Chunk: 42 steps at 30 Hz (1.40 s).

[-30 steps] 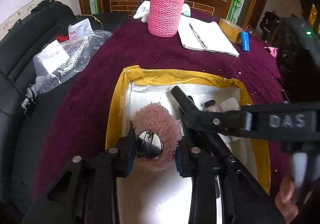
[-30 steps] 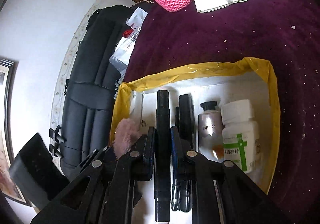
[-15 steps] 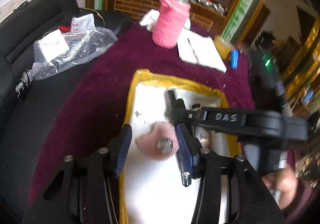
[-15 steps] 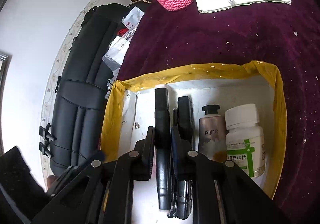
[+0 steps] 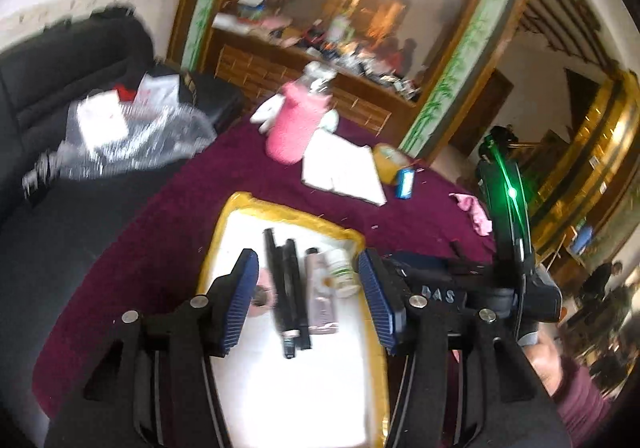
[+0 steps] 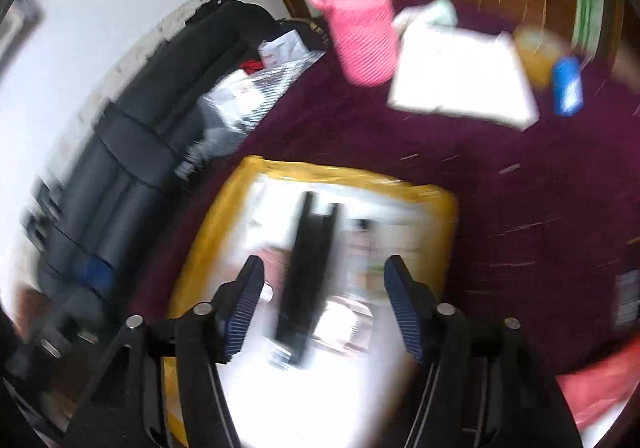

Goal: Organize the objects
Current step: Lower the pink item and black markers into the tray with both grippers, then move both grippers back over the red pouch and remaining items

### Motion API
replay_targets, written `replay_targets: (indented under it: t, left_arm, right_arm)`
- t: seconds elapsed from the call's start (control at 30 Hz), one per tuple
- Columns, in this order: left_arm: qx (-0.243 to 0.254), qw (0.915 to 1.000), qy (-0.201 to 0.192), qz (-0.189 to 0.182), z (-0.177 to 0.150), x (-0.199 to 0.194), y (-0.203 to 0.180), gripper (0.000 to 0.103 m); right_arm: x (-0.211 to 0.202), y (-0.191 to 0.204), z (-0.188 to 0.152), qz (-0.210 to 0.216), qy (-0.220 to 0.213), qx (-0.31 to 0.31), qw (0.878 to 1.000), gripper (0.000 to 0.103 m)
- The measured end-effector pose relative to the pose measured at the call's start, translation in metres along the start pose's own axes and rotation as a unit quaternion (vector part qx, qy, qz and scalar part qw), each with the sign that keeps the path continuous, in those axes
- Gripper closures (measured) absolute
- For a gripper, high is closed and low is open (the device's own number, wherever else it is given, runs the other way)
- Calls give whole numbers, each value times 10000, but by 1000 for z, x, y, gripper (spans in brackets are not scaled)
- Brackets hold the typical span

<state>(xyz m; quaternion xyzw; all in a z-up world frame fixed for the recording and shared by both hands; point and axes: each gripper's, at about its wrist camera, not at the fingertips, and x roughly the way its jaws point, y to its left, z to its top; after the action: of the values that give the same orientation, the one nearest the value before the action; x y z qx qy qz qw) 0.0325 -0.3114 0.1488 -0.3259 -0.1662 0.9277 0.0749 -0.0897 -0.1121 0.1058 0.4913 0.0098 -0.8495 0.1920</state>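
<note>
Left gripper (image 5: 306,302) jaws apart, just been opening, nothing held. Right gripper (image 6: 324,306) same: jaws wide, just opened, empty.

Yellow-rimmed tray (image 5: 230,220) at centre-bottom of both views, on the maroon cloth (image 5: 160,232).

Left view is sharper: pink puff (image 5: 265,290) lying in the tray by the left pad, two black sticks (image 5: 289,284), tube (image 5: 320,298) and white bottle (image 5: 340,272) side by side; also the right gripper's body, green LED, at right edge.

Right view is motion-blurred: only the black sticks (image 6: 308,268) readable; puff, tube and bottle are smears. Pink knit cup (image 6: 362,38) upper centre.
</note>
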Motion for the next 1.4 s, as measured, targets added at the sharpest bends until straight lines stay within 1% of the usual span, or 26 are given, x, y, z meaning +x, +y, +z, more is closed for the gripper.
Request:
replay_targets:
  t: [0.03, 0.07, 0.13, 0.17, 0.2, 0.23, 0.27, 0.3, 0.33, 0.37, 0.4, 0.43, 0.47, 0.53, 0.6, 0.7, 0.8, 0.9, 1.03, 1.13, 1.2, 1.3, 1.4]
  left_arm:
    - [144, 9998, -152, 29, -1, -9, -11, 52]
    - [309, 9989, -352, 63, -3, -19, -23, 52]
    - [597, 9949, -800, 148, -6, -39, -47, 51]
    - [745, 9907, -1122, 174, -9, -51, -60, 41]
    - [861, 9856, -1451, 148, -12, -62, -71, 32]
    - [930, 9798, -1767, 67, -16, -73, -80, 12]
    - [936, 9741, -2056, -86, -22, -81, -89, 0]
    - [904, 9710, -2203, -225, -27, -85, -96, 0]
    - [893, 9718, -2153, -352, -29, -83, -104, 0]
    - [971, 9770, -1818, -543, -30, -72, -115, 0]
    - [1065, 9810, -1452, -722, -32, -59, -124, 0]
    - [1143, 9844, -1035, -852, -36, -42, -134, 0]
    - [1210, 9867, -684, -839, -42, -25, -145, 0]
    - [1351, 9873, -276, -794, -54, -2, -160, 0]
    - [1382, 9870, 7, -822, -63, 16, -172, 0]
    - [1398, 9870, 260, -752, -78, 33, -188, 0]
    - [1392, 9877, 427, -563, -88, 47, -194, 0]
    - [1309, 9876, 721, -482, -93, 61, -193, 0]
    - [1205, 9853, 1111, -491, -94, 88, -198, 0]
    - [1420, 9809, 1261, -427, -95, 108, -211, 0]
    - [1628, 9762, 1366, -425, -95, 122, -223, 0]
    - [1975, 9680, 1455, -530, -92, 150, -246, 0]
    - [2081, 9650, 1536, -433, -90, 186, -264, 0]
  right_arm:
    - [-17, -8, -7, -362, -135, -222, 9990, 41]
    - [-31, -15, -13, -626, -261, -352, 9971, 41]
    - [-73, -39, -32, -1229, -714, -546, 9883, 41]
    - [-95, -53, -42, -1424, -987, -552, 9833, 33]
    - [-109, -64, -47, -1537, -1177, -509, 9798, 15]
    - [-128, -80, -57, -1633, -1399, -391, 9758, 6]
    - [-142, -97, -65, -1673, -1535, -229, 9736, 1]
    - [-151, -118, -75, -1636, -1481, -3, 9753, 1]
    - [-151, -139, -83, -1562, -1197, 209, 9802, 1]
    - [-149, -160, -90, -1504, -909, 417, 9836, 1]
    - [-149, -183, -101, -1565, -745, 669, 9826, 1]
    - [-150, -201, -112, -1673, -720, 894, 9792, 1]
    - [-153, -218, -122, -1731, -720, 1136, 9757, 1]
    - [-157, -253, -141, -1539, -704, 1656, 9716, 1]
    - [-156, -281, -157, -1293, -657, 2042, 9681, 1]
    - [-147, -313, -172, -1088, -471, 2405, 9634, 1]
    - [-135, -334, -184, -789, -468, 2750, 9571, 1]
    - [-128, -349, -186, -653, -704, 3041, 9478, 1]
    - [-125, -366, -185, -609, -1237, 3383, 9309, 1]
    - [-124, -379, -188, -506, -1691, 3537, 9186, 1]
    - [-122, -386, -193, -427, -1868, 3617, 9124, 2]
    - [-119, -397, -199, -210, -1887, 3830, 9040, 2]
    - [-117, -404, -201, -66, -1884, 3931, 8999, 2]
